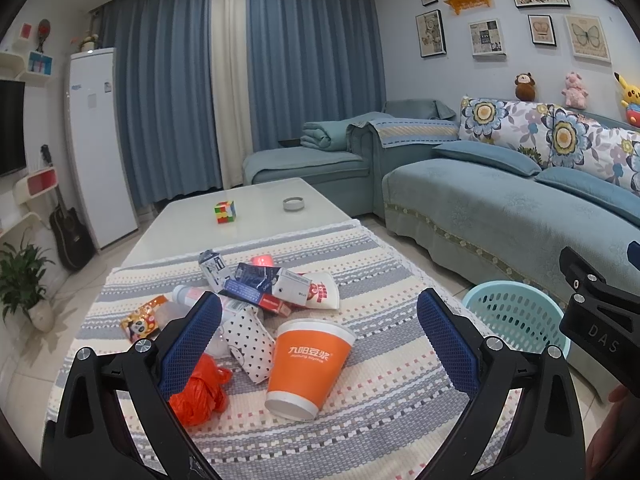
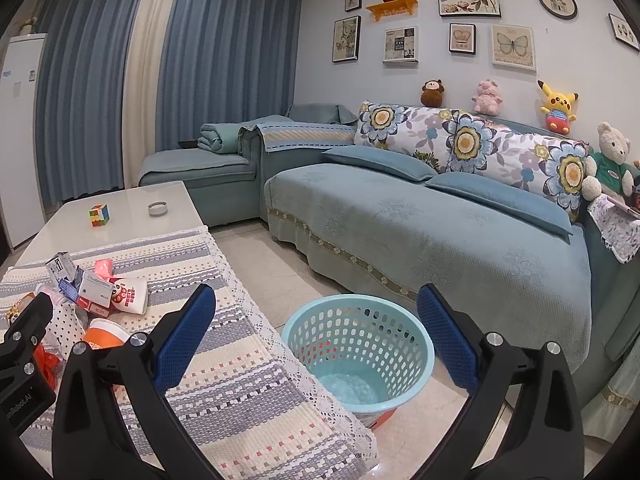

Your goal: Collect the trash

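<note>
A pile of trash lies on the striped tablecloth [image 1: 360, 264]: an orange paper cup [image 1: 308, 364] on its side, a polka-dot cup [image 1: 250, 344], a crumpled orange plastic bag [image 1: 200, 394], small boxes [image 1: 260, 284], a white printed cup [image 1: 324, 292] and a panda snack wrapper [image 1: 140, 320]. My left gripper [image 1: 320, 344] is open and empty, just above the orange cup. My right gripper [image 2: 316, 344] is open and empty, held over the light blue basket [image 2: 356, 344] on the floor beside the table. The basket also shows in the left wrist view [image 1: 516, 316].
A Rubik's cube [image 1: 225, 212] and a small round ashtray [image 1: 293, 204] sit on the white far part of the table. A blue sofa [image 2: 420, 232] runs along the right. A guitar [image 1: 68, 232] and a plant [image 1: 24, 276] stand at the left.
</note>
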The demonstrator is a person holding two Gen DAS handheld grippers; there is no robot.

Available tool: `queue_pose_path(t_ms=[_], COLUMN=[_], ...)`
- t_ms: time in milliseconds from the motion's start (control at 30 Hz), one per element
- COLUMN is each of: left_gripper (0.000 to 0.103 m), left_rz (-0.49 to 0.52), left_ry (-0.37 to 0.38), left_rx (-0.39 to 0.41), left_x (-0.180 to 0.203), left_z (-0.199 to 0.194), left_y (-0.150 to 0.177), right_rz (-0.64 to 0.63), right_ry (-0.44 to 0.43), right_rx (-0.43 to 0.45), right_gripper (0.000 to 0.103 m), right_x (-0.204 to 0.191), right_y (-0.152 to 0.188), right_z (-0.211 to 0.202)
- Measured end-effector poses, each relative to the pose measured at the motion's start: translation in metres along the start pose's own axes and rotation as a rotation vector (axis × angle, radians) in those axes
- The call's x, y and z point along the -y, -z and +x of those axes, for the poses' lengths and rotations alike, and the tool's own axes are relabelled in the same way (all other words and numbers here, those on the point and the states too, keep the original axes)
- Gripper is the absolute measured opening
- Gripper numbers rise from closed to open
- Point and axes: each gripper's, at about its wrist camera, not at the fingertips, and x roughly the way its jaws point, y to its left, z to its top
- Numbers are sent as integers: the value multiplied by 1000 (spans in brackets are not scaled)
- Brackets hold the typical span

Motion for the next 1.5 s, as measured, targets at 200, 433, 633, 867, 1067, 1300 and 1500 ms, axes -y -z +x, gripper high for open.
queue_pose_path(t_ms=[200, 433, 633, 867, 1067, 1300, 1500], left_gripper=[95, 95, 95, 95, 95, 95, 95], left_rz=[-3, -2, -22, -139, -188, -275, -267], left_ry=[0, 4, 21, 78, 53, 46, 140], left_rx=[1, 1, -8, -8, -97, -231, -320], left_x=[0, 0, -5, -52, -133, -200, -207], left_z=[0, 1, 3, -7, 6, 34, 61], left_y=[0, 0, 0, -8, 10, 49, 69], right_rz=[-1, -13, -29, -47, -67, -136, -138], right_ry=[1, 1, 30, -33, -171, -269, -381], right_rx=[1, 4, -1, -23, -97, -213, -329], right_gripper=[95, 95, 95, 92, 89, 89, 89], right_x=[-1, -4, -8, -20, -51, -119, -170], right_y=[1, 2, 2, 6, 8, 12, 34], right_z=[1, 0, 2, 3, 7, 26, 46])
